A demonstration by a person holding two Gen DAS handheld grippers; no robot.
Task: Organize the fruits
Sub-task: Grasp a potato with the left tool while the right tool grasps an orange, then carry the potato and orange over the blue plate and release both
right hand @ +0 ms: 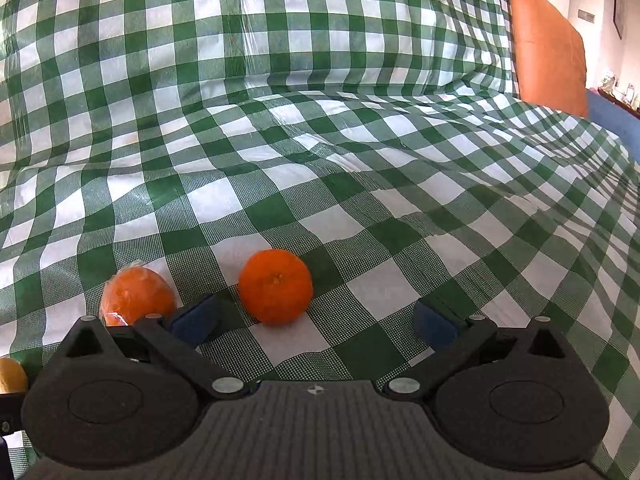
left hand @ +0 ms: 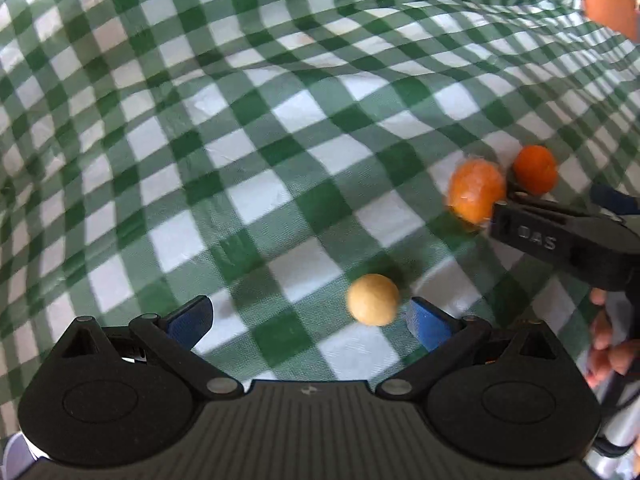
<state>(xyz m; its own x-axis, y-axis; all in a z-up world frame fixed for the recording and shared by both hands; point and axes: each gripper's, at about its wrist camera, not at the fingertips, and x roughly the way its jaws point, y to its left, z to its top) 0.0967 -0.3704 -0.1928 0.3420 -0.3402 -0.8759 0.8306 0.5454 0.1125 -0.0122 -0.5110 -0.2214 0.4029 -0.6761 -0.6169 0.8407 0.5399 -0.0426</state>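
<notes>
A pale yellow round fruit (left hand: 373, 299) lies on the green checked cloth just ahead of my left gripper (left hand: 310, 318), which is open and empty, the fruit close to its right finger. A plastic-wrapped orange fruit (left hand: 476, 194) and a bare orange (left hand: 535, 175) lie further right. My right gripper (right hand: 316, 318) is open and empty; the bare orange (right hand: 276, 287) sits between and just ahead of its fingers, nearer the left one. The wrapped orange fruit (right hand: 136, 300) lies outside the left finger. The yellow fruit (right hand: 11, 374) shows at the left edge.
The green and white checked cloth (right hand: 320, 140) covers the whole wrinkled surface and rises at the back. An orange cushion (right hand: 548, 48) stands at the far right. The right gripper's black body (left hand: 560, 240) and the person's hand (left hand: 608, 348) enter the left wrist view from the right.
</notes>
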